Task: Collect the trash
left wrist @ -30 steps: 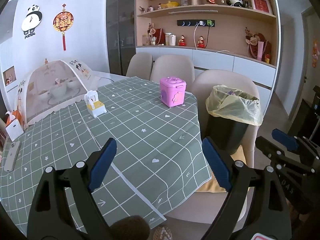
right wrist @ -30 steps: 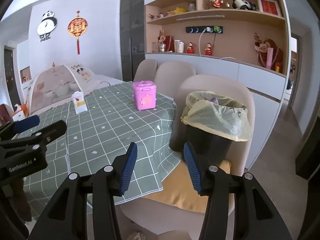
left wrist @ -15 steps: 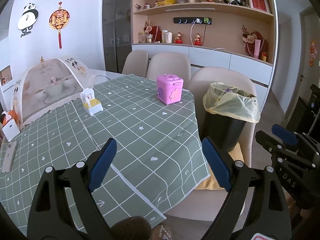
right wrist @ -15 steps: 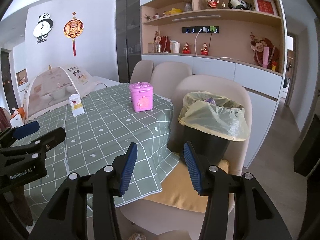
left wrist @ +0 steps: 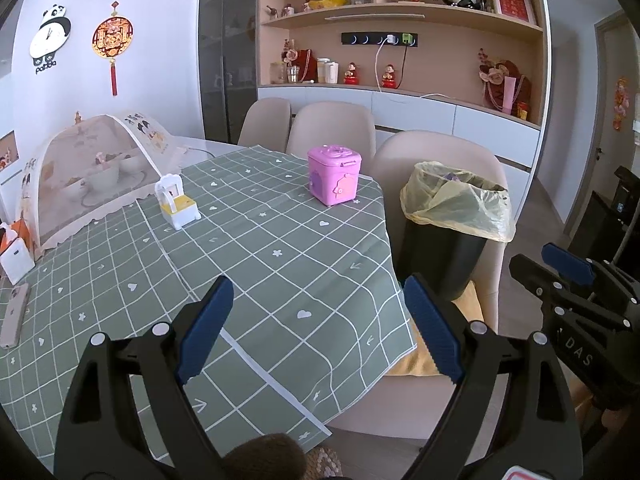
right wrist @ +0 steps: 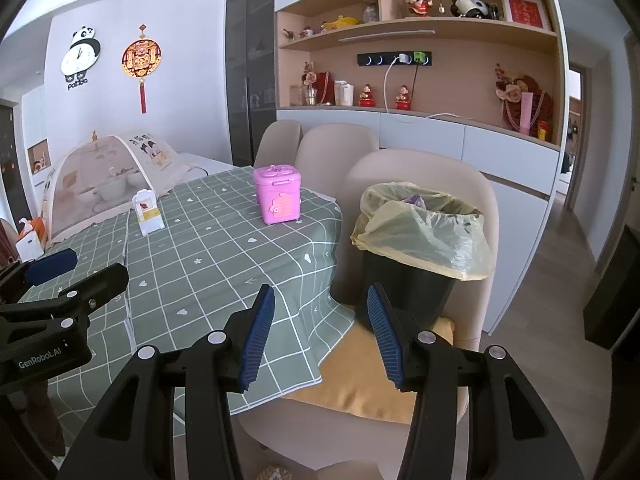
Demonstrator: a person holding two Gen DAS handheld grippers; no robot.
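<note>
On the left tongs [right wrist: 56,276], white lettering reads "GenRobot.AI".

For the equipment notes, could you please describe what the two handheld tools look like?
Both match: black plastic frames forking into two angled fingers, each tipped with a blue ribbed pad and fixed by silver round-headed pivot screws. The left tool shows white "GenRobot.AI" lettering on its side in the right wrist view; the right tool shows "DAS" in the left wrist view. No cables or sleeves are visible.

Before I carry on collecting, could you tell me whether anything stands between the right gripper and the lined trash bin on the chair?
Nothing visible does. The right gripper, open and empty, faces the trash bin across clear space.
</note>
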